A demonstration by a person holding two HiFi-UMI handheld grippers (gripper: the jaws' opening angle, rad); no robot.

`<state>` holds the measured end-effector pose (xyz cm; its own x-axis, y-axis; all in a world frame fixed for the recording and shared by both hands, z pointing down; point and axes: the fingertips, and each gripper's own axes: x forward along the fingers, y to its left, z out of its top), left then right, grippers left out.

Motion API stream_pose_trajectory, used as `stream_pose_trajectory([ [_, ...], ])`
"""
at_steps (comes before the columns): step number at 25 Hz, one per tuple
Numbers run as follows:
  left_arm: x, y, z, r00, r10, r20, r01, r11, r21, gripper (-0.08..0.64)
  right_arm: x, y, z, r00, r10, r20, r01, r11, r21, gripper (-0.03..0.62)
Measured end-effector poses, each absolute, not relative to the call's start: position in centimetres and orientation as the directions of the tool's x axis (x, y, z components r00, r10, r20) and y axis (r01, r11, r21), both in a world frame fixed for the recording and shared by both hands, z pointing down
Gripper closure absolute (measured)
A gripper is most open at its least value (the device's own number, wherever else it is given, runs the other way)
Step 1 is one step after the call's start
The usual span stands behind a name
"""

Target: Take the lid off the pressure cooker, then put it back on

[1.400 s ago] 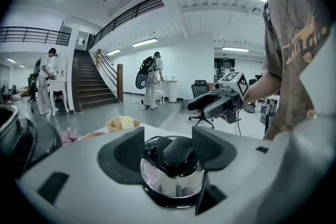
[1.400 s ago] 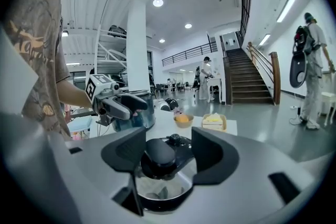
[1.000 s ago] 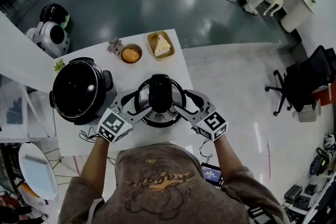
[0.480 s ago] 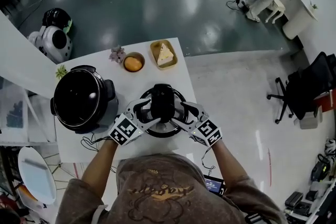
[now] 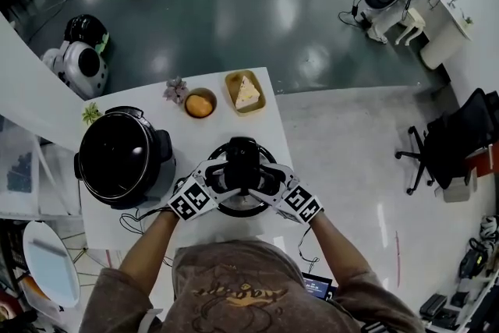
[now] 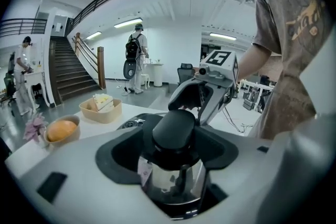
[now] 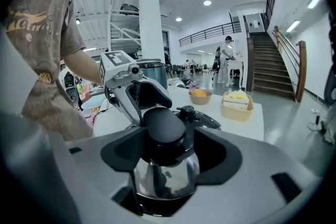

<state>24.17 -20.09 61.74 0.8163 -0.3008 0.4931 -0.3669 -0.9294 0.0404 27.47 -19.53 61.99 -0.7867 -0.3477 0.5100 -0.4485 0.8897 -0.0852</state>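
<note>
My left gripper [image 5: 218, 177] and right gripper [image 5: 269, 182] both stand wide, the left having just opened, straddling the black knob [image 5: 242, 158] without pinching it; the lid [image 5: 234, 208] lies off the open pressure cooker [image 5: 125, 115], at its four o'clock; an uneven close could tip it or clash my fingertips; the bowl [image 5: 199, 104] and cake tray [image 5: 245, 92] at twelve lie clear.
</note>
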Motion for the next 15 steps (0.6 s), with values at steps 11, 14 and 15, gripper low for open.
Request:
stream_pose_trajectory([
  [11, 24.77, -19.7, 62.17, 0.85, -0.243, 0.467, -0.321, -0.942, 0.094, 0.29, 26.41, -19.44, 62.52, -0.802, -0.32, 0.504, -0.428, 0.897, -0.111, 0.333],
  [14, 24.77, -19.75, 62.21, 0.854, -0.237, 0.463, -0.318, -0.942, 0.105, 0.291, 26.44, -19.52, 62.58, -0.803, -0.317, 0.505, -0.431, 0.894, -0.125, 0.331],
  [15, 24.73, -19.75, 62.23, 0.854, -0.235, 0.463, -0.32, -0.941, 0.112, 0.293, 26.45, -19.52, 62.64, -0.803, -0.312, 0.508, -0.432, 0.892, -0.135, 0.328],
])
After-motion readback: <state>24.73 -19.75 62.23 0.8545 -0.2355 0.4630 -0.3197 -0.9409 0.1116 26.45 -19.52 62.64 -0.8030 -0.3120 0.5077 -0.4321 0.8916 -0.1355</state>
